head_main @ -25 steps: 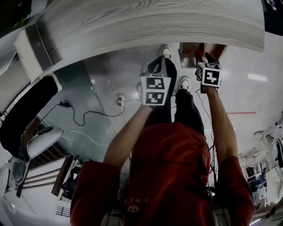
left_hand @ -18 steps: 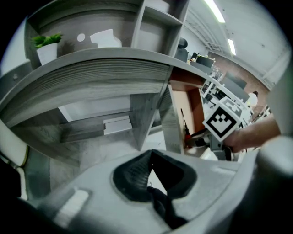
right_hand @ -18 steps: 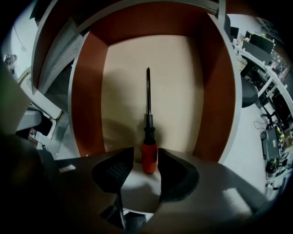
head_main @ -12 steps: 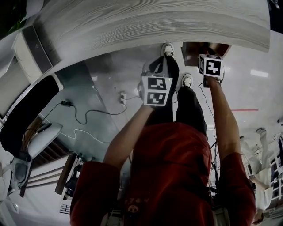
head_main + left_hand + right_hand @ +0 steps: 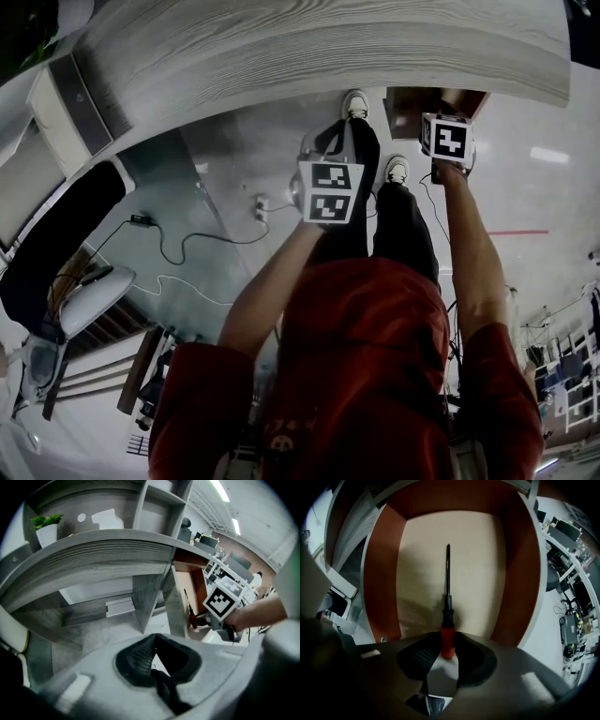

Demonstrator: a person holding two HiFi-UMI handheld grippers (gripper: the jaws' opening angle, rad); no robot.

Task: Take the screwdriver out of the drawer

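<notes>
- The drawer (image 5: 384,573) stands pulled out from under the grey wood tabletop (image 5: 309,47), so the way in is already open.
- The screwdriver (image 5: 448,606) lies flat on the drawer's pale floor, about midway between the red-brown side walls. Its tip points to the drawer's back and its red handle to the front.
- The right tongs (image 5: 448,644) reach steeply down into the front of the drawer. They have just been closing with the end of the red handle between them. The pads now look set against both sides of it, which I judge to be a pinch only just made.
- The left tongs (image 5: 155,641) are pressed together on nothing and hang outside the drawer, to its left, taking no part.
- What remains is the removal itself: lifting the screwdriver off the drawer floor, clear of the walls and out. Nothing shows it raised yet.
</notes>
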